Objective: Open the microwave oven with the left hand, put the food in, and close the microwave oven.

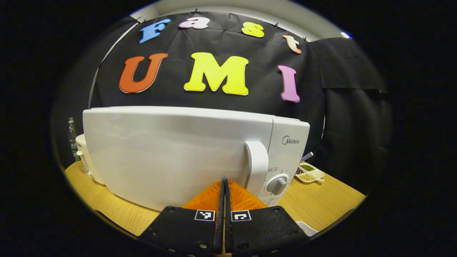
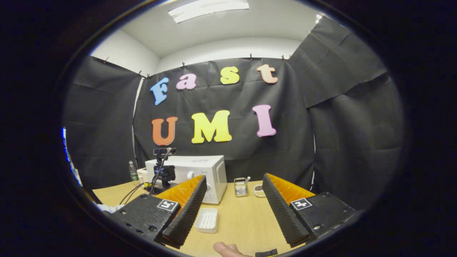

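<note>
The white microwave point(image 1: 171, 153) stands close ahead in the left gripper view, its door flat against the body. The door's upright handle point(image 1: 256, 166) is just right of my left gripper point(image 1: 224, 182), which is shut with nothing between its fingers; whether the tips touch the door I cannot tell. In the right gripper view the microwave point(image 2: 200, 171) stands farther off on the table, with the left gripper point(image 2: 164, 173) and its cables in front of it. My right gripper point(image 2: 234, 180) is open and holds nothing. A white ribbed tray point(image 2: 207, 218) lies near its left finger.
A round knob point(image 1: 277, 185) sits under the handle. A divided dish of beans point(image 1: 310, 174) lies to the microwave's right, a bottle point(image 1: 73, 141) and a white appliance point(image 1: 83, 151) to its left. A metal basket point(image 2: 241, 187) stands mid-table. A fingertip point(image 2: 226, 249) shows at the bottom.
</note>
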